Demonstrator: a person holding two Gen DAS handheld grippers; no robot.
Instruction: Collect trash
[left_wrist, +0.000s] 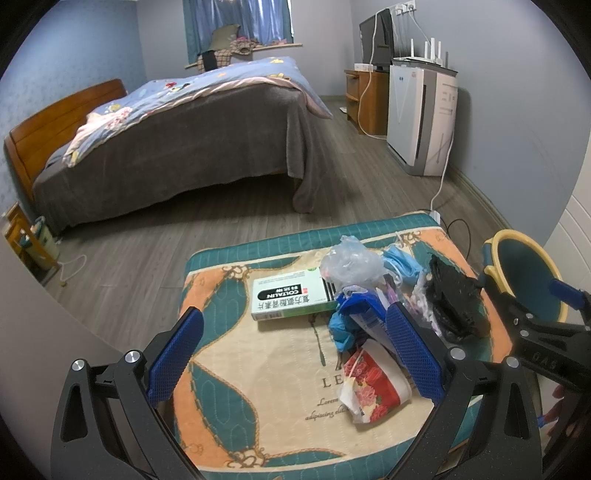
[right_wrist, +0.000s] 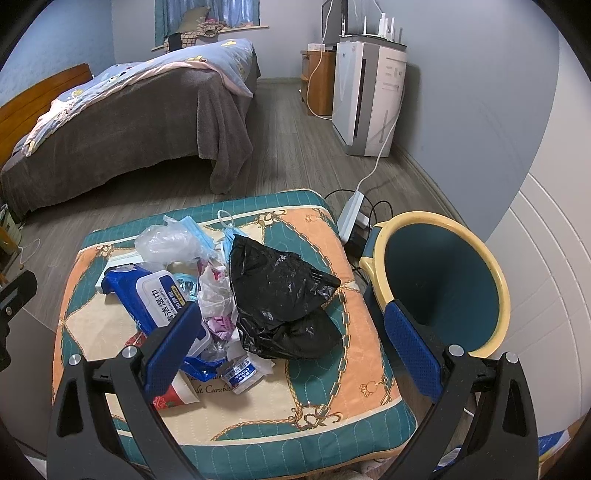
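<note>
A pile of trash lies on a patterned cushion (right_wrist: 332, 373): a black plastic bag (right_wrist: 280, 291), a blue wet-wipe pack (right_wrist: 159, 295), a clear plastic bag (right_wrist: 166, 243), blue face masks (right_wrist: 229, 240), a red floral wrapper (left_wrist: 373, 387) and a small sachet (right_wrist: 240, 373). A green and white medicine box (left_wrist: 291, 297) lies left of the pile. A teal bin with a yellow rim (right_wrist: 439, 280) stands right of the cushion. My left gripper (left_wrist: 295, 336) is open above the cushion's near side. My right gripper (right_wrist: 291, 328) is open over the black bag's near edge.
A bed (left_wrist: 177, 147) with a grey cover stands across the wooden floor. A white appliance (right_wrist: 365, 99) and a wooden cabinet (right_wrist: 317, 81) line the right wall. A power strip (right_wrist: 351, 214) with cables lies behind the cushion. A small bin (left_wrist: 40, 236) stands by the bed.
</note>
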